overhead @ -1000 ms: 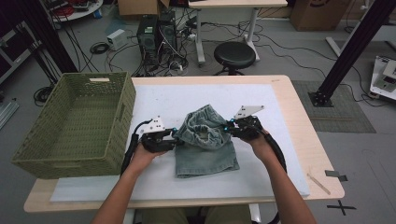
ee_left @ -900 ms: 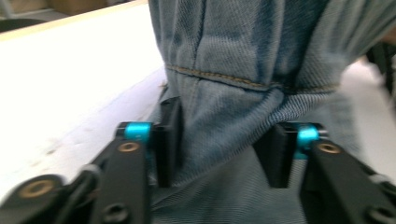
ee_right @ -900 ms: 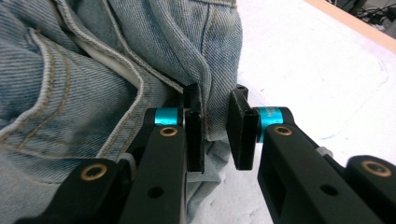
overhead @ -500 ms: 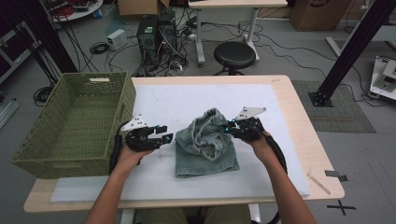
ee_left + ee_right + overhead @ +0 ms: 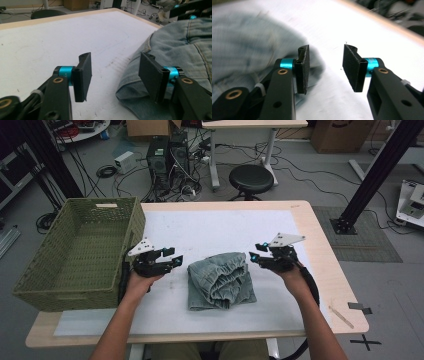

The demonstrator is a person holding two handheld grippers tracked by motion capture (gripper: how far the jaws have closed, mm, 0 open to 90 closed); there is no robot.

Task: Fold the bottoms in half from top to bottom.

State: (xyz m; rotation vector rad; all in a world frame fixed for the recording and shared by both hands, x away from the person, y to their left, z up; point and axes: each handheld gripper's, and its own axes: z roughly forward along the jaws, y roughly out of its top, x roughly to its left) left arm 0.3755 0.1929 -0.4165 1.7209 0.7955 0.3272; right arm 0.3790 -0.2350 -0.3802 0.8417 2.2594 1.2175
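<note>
Shorts (image 5: 220,281), soft folded denim, lie mid-table right of the basket (image 5: 75,255), and both the left gripper (image 5: 176,259) and right gripper (image 5: 254,257) have just been opening, nothing between them, folded edges looking best to pinch.

Bare mat (image 5: 210,227) beyond jeans (image 5: 220,280); basket (image 5: 80,252) blocks left.

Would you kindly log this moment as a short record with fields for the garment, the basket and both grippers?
garment: folded blue denim shorts, lying on the white table cover, between the grippers
basket: green woven plastic basket, at the table's left edge, nothing visible inside
left gripper: jaws just opening, nothing between them, beside the shorts
right gripper: jaws just opening, nothing between them, clear of the shorts
</note>
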